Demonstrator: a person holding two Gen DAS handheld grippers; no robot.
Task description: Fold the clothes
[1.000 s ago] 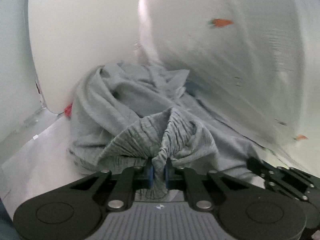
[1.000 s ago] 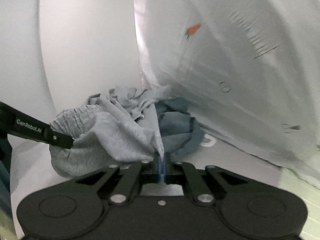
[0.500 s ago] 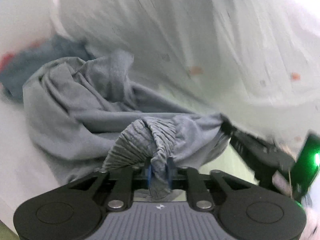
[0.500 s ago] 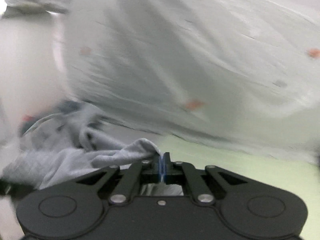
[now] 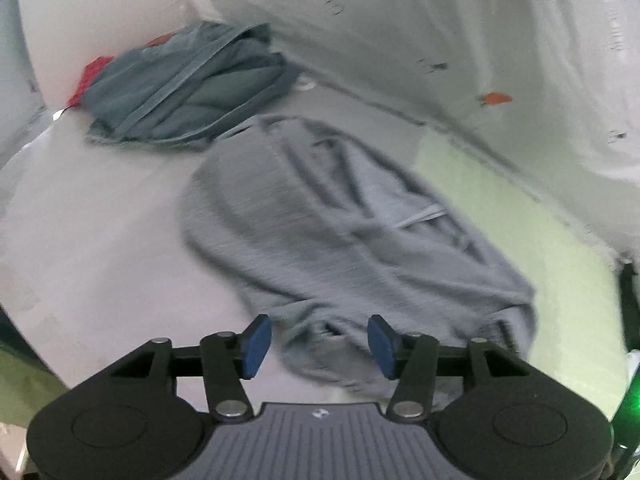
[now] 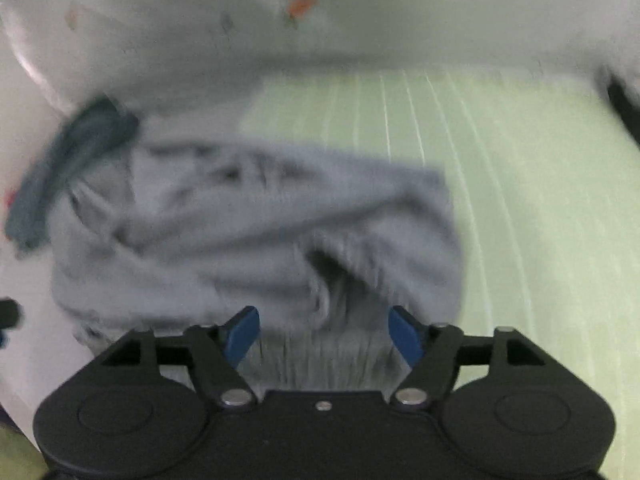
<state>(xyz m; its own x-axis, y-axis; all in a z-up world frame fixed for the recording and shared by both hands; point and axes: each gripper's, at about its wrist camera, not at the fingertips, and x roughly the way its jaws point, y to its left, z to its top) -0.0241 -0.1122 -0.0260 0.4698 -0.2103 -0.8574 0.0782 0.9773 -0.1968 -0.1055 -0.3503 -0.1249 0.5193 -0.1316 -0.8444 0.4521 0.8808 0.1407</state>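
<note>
A light grey garment [image 5: 332,232] lies crumpled on the white and pale green bed surface. My left gripper [image 5: 318,342] hovers at its near edge, jaws opening, blue pads apart with cloth below and between them but not pinched. In the right wrist view the same grey garment [image 6: 248,232] is blurred; its ribbed waistband lies between the pads of my right gripper [image 6: 324,334], whose jaws are opening wide and not pressing on it.
A darker blue-grey garment [image 5: 188,88] with something red [image 5: 86,80] under it lies at the back left, also seen as the dark garment [image 6: 68,160]. A white patterned sheet [image 5: 460,40] rises behind. A pale green mat [image 6: 500,200] spreads to the right.
Both grippers carried the grey garment away from the pile toward the green mat, lowered it, and let go: the jaws went from shut on the cloth to open.
</note>
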